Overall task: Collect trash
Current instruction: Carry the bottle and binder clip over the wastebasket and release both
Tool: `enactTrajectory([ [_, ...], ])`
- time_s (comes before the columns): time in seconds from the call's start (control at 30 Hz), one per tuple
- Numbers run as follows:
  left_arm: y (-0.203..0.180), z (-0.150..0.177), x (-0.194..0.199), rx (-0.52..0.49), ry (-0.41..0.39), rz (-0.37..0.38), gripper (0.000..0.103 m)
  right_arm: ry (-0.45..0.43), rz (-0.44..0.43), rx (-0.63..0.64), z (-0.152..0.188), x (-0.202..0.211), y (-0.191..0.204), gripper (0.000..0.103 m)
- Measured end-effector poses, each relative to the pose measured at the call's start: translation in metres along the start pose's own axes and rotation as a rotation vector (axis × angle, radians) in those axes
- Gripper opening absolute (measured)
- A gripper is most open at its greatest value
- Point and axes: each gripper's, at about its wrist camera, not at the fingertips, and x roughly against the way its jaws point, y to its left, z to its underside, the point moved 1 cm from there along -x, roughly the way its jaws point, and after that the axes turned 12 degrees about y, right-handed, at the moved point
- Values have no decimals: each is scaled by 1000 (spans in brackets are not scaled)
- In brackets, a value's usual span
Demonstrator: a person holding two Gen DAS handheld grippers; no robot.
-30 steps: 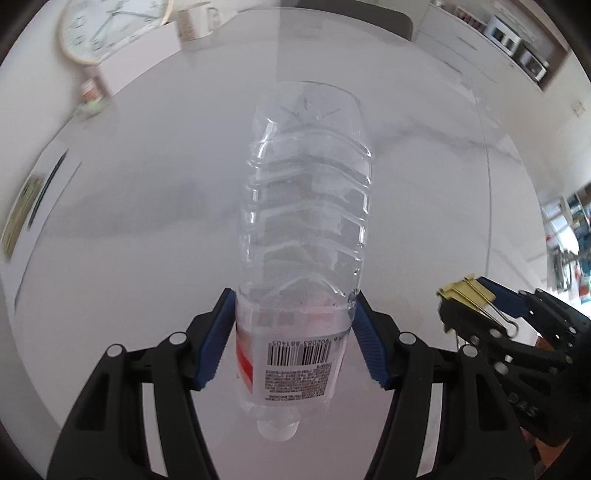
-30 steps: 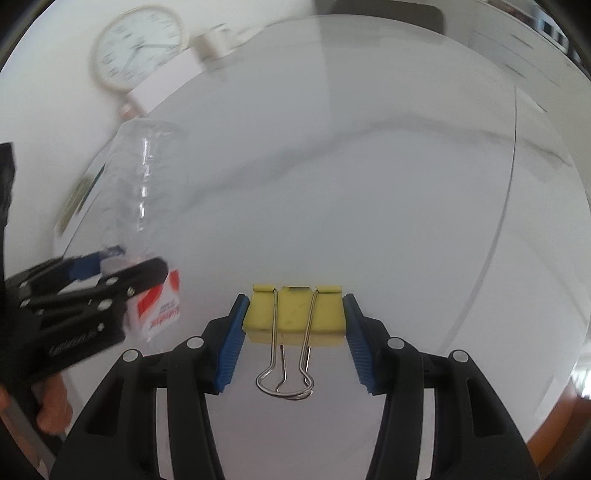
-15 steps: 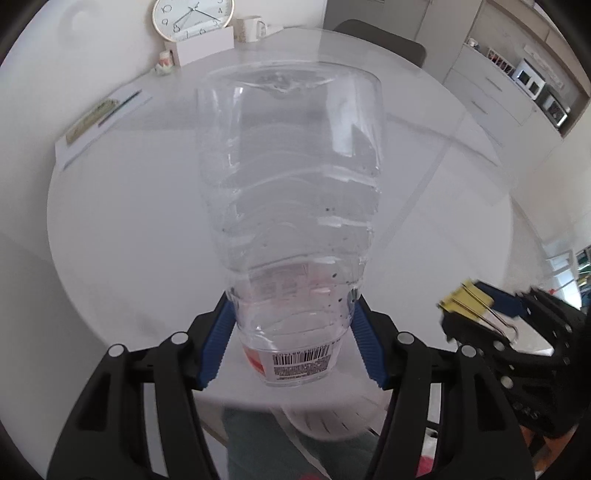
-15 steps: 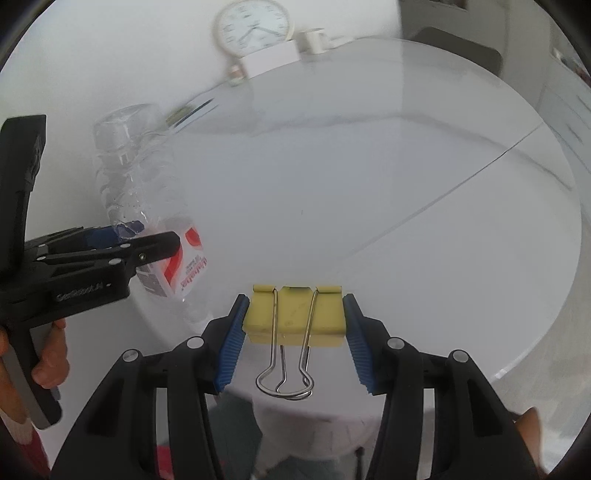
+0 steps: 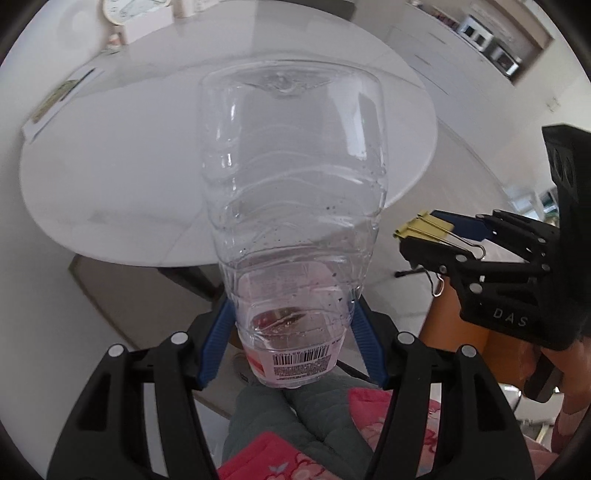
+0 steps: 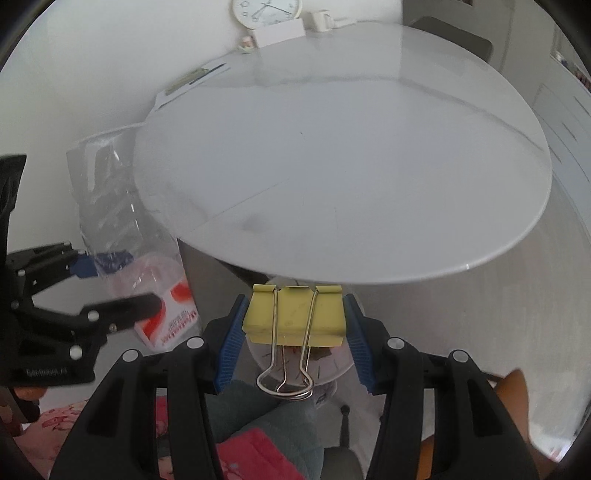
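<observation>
- The plastic bottle (image 5: 291, 206) is clear and ribbed, with specks and droplets inside. A label with a barcode and a red patch wraps the part nearest the camera.
- In the left wrist view the bottle fills the centre of the frame, its base pointing away toward the table and its label end low in the picture.
- The left gripper (image 5: 291, 343) is clamped on the bottle: both blue pads press its sides at the label end, lower centre of the frame.
- The binder clip (image 6: 294, 315) is yellow, with two silver wire handles folded toward the camera.
- The right gripper (image 6: 294, 332) is closed on the clip, one blue pad against each side of its yellow body, lower centre of the right wrist view.
- Both things are held in the air, off the round white table (image 6: 406, 184), which lies in the upper half of each view.
- Only the right wrist view shows the clip's flat yellow face. It also shows the red lettering on the bottle's label at lower left, where the left gripper (image 6: 122, 291) appears side-on.
- Only the left wrist view shows the barcode. There the right gripper (image 5: 424, 236) enters from the right edge and the clip (image 5: 424, 227) appears edge-on as thin yellow strips.
- A wall clock (image 6: 266, 11) sits at top centre of the right wrist view. In the left it is cut off at upper left.
- Grey-green trouser legs (image 5: 295, 417) and pink floral fabric (image 5: 399, 417) show at the bottom.
</observation>
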Motion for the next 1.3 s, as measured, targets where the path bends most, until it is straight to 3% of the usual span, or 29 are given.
enactTrajectory([
  [0.17,8,-5,-20,-58,-1,35,59,0,4,-19,3,-4,8,52],
  [0.33,18,-10,-28,-24,-9,28,61,6,7,20,5,-5,14,52],
  [0.43,21,-15,-28,13,-20,16,82,13,13,66,16,4,11,52],
  [0.57,24,-21,-22,56,-44,-4,91,14,9,136,5,3,14,52],
  [1.03,20,22,-5,160,-60,-140,95,23,-31,181,10,-6,9,52],
  [1.3,20,45,6,246,-55,-172,95,51,-54,211,16,-34,18,52],
])
